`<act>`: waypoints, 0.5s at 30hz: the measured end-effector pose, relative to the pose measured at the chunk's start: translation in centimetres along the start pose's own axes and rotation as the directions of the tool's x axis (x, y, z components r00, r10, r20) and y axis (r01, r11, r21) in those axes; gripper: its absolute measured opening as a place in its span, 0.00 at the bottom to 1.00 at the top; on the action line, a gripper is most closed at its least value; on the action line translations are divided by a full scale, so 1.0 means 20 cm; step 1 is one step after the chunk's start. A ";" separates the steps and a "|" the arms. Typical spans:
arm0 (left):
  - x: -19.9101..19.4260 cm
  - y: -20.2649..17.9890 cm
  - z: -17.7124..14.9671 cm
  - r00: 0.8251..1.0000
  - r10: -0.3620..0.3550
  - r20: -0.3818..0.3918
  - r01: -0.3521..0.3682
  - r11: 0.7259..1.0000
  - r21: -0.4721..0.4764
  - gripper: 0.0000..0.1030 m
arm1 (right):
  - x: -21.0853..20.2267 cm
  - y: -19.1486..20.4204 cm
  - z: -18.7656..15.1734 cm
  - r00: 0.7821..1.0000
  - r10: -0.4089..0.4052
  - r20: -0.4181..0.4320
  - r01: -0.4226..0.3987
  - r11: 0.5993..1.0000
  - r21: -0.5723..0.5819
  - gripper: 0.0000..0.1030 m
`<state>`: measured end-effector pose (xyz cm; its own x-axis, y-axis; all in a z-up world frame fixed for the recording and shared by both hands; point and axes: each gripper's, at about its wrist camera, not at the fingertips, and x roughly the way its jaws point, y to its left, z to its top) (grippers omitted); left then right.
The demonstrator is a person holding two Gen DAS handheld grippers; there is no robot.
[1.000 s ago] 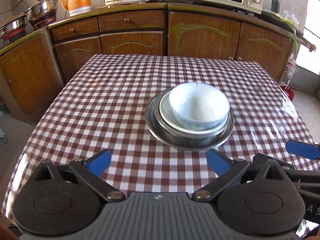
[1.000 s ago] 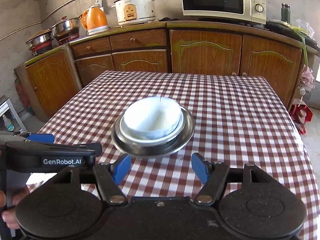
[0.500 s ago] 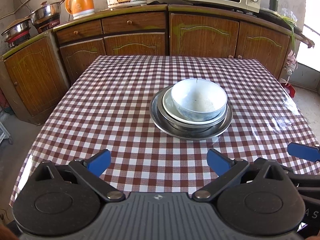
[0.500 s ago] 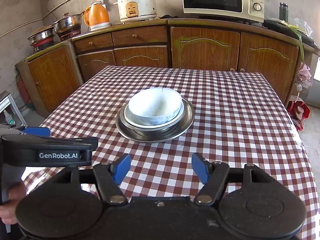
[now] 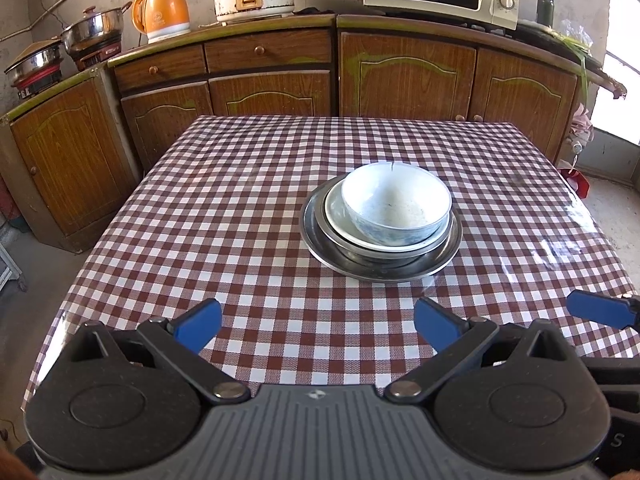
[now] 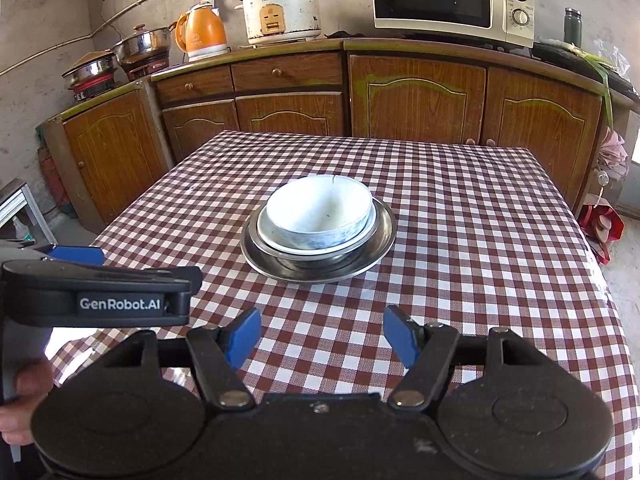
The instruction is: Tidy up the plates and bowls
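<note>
The white bowl point(image 5: 396, 210) was seen nested on a white plate point(image 5: 336, 212) and steel dishes point(image 5: 316, 236) at mid-table, while the left gripper point(image 5: 316, 322) and right gripper point(image 6: 322, 338) were held wide and empty, well short of the stack, presumably awaiting approach.

a lived-in home kitchen, plainly. along the far wall, a run of brown wood-grain cabinets point(image 6: 416, 96) with arched door panels, small round knobs and a worn green-edged countertop. on that counter, a cream microwave oven with two dials point(image 6: 452, 0), a white electric rice cooker point(image 6: 284, 14), an orange electric kettle point(image 6: 202, 34) and a dark green flask point(image 6: 573, 22). to the left, steel pots with lids on red portable burners point(image 6: 120, 64). bare grey plaster wall with exposed pipe and wiring. in front, a table under a glossy red-and-white checked plastic cloth point(image 5: 224, 216), bearing a white ceramic bowl stacked in steel dishes point(image 5: 396, 204).
</note>
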<state>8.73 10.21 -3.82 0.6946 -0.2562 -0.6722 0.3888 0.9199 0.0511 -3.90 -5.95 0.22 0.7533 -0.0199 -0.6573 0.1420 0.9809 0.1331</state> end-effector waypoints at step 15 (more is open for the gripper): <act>0.00 0.00 0.00 1.000 0.008 -0.015 -0.008 1.000 -0.006 1.00 | 0.01 0.00 -0.01 1.000 0.010 -0.016 -0.010 1.000 0.004 0.79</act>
<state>8.74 10.21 -3.93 0.6885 -0.2441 -0.6829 0.3791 0.9239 0.0519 -3.83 -5.92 -0.06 0.7447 -0.0066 -0.6674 0.1368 0.9802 0.1430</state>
